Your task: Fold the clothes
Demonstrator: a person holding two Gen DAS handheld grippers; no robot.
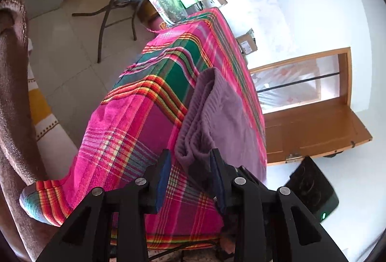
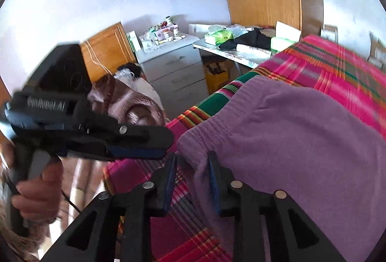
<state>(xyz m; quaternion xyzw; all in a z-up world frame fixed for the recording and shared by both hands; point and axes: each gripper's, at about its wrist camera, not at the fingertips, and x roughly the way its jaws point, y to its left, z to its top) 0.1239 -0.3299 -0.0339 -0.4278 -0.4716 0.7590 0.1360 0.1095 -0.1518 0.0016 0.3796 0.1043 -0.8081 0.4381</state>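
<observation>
We see purple garment [image 1: 217, 117] folded on pink plaid cloth [image 1: 135, 122], mid-frame. Our left gripper [image 1: 190, 163] spread wide, garment's near edge between fingers. Our right gripper [image 2: 191, 165] likewise parted at garment's edge [image 2: 289, 131].

The purple garment [image 1: 217, 117] fills the worktop's [image 1: 135, 131] window-side edge; the plaid strip along the floor-side edge lies bare, where the left gripper [image 2: 144, 141] crosses just above it
</observation>
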